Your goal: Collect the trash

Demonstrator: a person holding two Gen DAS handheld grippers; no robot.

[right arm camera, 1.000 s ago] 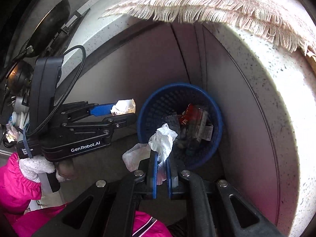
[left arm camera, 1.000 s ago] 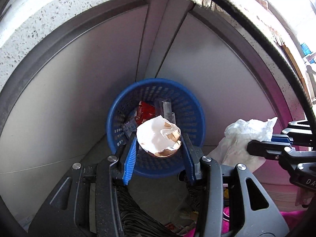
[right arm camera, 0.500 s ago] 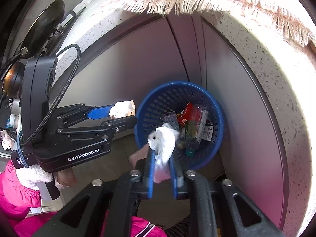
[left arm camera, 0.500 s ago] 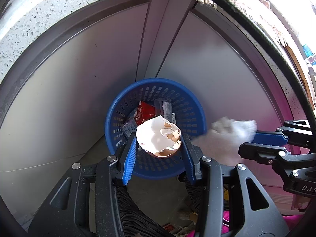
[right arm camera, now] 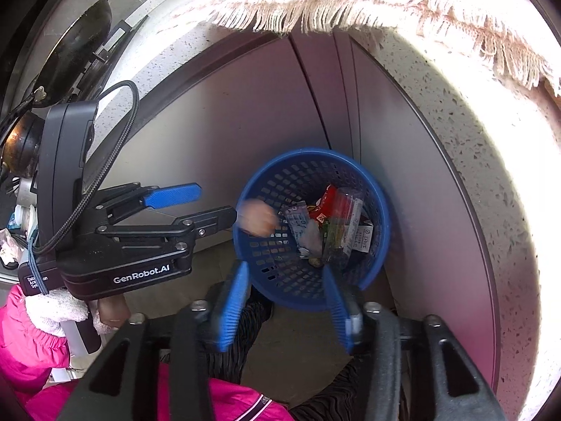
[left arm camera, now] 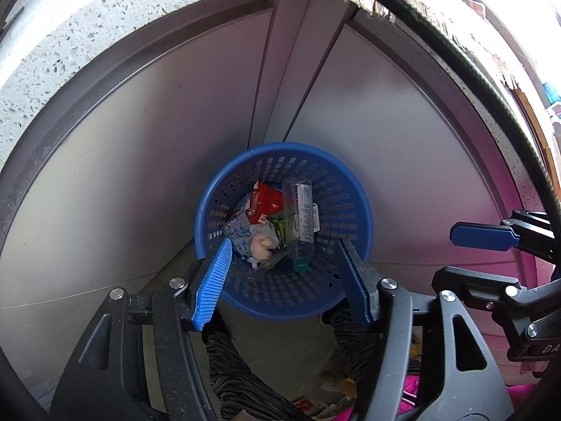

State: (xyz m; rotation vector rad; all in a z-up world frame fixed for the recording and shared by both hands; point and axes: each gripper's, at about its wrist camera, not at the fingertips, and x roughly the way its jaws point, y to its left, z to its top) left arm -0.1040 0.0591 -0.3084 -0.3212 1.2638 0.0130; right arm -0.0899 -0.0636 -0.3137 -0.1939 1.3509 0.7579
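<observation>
Both loads were released: left gripper (left arm camera: 280, 277) and right gripper (right arm camera: 285, 301) are spread apart, eggshell (right arm camera: 257, 222) is caught falling at the bin (right arm camera: 380, 210) rim.

Ahead of the tongs stand grey cabinet doors (left arm camera: 182, 147), a narrow strip between them. Above runs a speckled stone counter (right arm camera: 466, 112), a fringed cloth (right arm camera: 350, 3) hanging over its edge. Grey floor (right arm camera: 301, 333) lies below. Bright daylight falls from the upper right.
</observation>
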